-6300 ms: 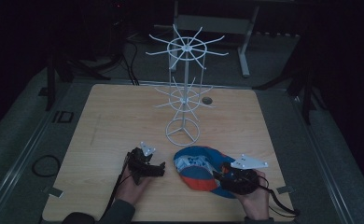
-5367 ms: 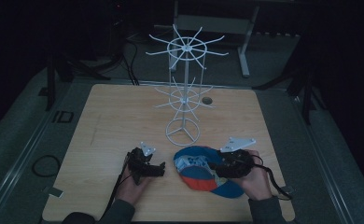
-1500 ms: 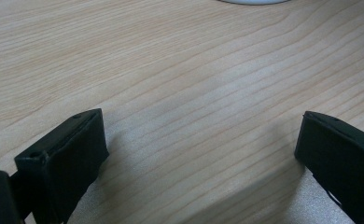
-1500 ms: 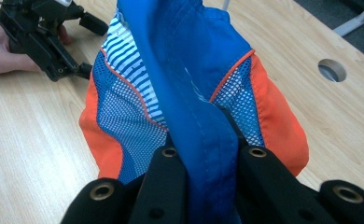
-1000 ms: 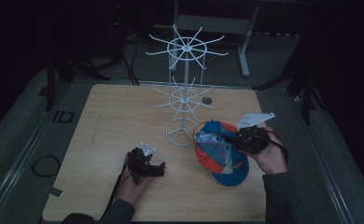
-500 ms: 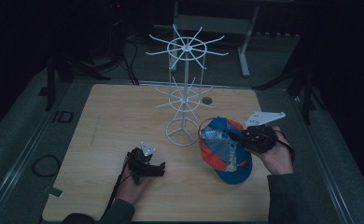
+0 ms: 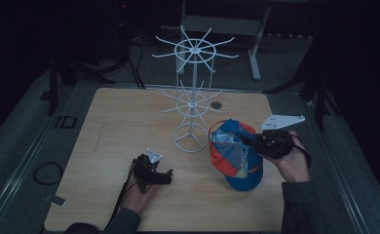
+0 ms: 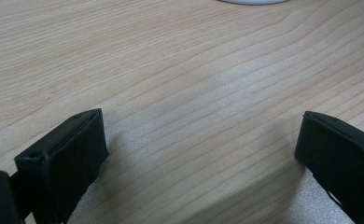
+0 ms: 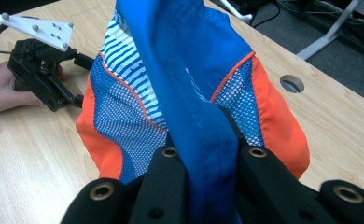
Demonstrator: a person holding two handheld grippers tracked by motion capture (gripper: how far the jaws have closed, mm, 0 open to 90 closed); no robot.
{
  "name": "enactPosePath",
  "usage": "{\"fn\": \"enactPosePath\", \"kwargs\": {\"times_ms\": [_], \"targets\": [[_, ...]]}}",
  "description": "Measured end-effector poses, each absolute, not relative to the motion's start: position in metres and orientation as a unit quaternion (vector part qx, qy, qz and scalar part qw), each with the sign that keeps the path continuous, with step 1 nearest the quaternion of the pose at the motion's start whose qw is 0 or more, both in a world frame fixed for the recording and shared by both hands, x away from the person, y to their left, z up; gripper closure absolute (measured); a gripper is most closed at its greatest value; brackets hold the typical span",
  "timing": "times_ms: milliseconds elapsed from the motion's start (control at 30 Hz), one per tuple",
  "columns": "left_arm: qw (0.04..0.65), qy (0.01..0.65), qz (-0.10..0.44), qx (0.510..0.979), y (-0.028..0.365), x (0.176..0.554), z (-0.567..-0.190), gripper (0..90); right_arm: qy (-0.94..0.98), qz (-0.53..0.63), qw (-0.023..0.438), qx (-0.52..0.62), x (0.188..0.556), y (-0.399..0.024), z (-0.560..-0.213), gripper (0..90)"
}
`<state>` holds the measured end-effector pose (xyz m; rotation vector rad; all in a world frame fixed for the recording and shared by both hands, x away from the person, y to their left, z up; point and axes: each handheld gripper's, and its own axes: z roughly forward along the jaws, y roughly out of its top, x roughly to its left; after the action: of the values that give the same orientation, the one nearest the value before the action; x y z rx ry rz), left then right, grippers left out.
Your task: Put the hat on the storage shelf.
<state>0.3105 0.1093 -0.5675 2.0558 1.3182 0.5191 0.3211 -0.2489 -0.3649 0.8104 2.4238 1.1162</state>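
Observation:
A blue and orange mesh cap (image 7: 234, 155) hangs lifted just right of the base of a white wire hanging stand (image 7: 193, 97). My right gripper (image 7: 249, 141) is shut on the cap's blue fabric, the brim hanging low. In the right gripper view the cap (image 9: 189, 70) rises between the two black jaws of the right gripper (image 9: 208, 163), which pinch a blue fold. My left gripper (image 7: 162, 175) rests on the wooden table (image 7: 120, 122) at the front left, held by a hand. In its own view the left gripper (image 8: 199, 154) stands open over bare wood.
A round hole (image 7: 216, 105) sits in the tabletop behind the stand. The stand's wire arms spread out on two levels above the table's middle. Dark floor, cables and a metal frame (image 7: 254, 44) lie beyond the far edge.
My right gripper has lifted the cap from the table's front and carried it back and to the right, beside the stand's base. The left gripper has stayed put.

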Motion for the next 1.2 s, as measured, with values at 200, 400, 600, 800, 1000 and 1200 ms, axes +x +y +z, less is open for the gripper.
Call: {"fn": "enactPosePath", "kwargs": {"times_ms": [200, 400, 600, 800, 1000, 1200], "targets": [[0.317, 0.5, 0.197, 0.781, 0.109, 0.311, -0.568, 2.6, 0.852, 0.398, 0.182, 0.288, 0.32, -0.252, -0.361, 84.8], [0.317, 0.5, 0.197, 0.781, 0.109, 0.311, -0.568, 2.6, 0.847, 0.404, 0.187, 0.291, 0.318, -0.256, -0.359, 84.8], [0.317, 0.5, 0.197, 0.781, 0.109, 0.311, -0.568, 2.6, 0.844, 0.407, 0.19, 0.292, 0.317, -0.259, -0.357, 84.7], [0.317, 0.5, 0.197, 0.781, 0.109, 0.311, -0.568, 2.6, 0.843, 0.407, 0.196, 0.292, 0.316, -0.26, -0.352, 84.7], [0.317, 0.501, 0.197, 0.781, 0.109, 0.311, -0.568, 2.6, 0.843, 0.405, 0.202, 0.292, 0.315, -0.26, -0.349, 84.6], [0.317, 0.5, 0.197, 0.781, 0.109, 0.311, -0.567, 2.6, 0.835, 0.413, 0.205, 0.3, 0.314, -0.263, -0.348, 84.6]]}}
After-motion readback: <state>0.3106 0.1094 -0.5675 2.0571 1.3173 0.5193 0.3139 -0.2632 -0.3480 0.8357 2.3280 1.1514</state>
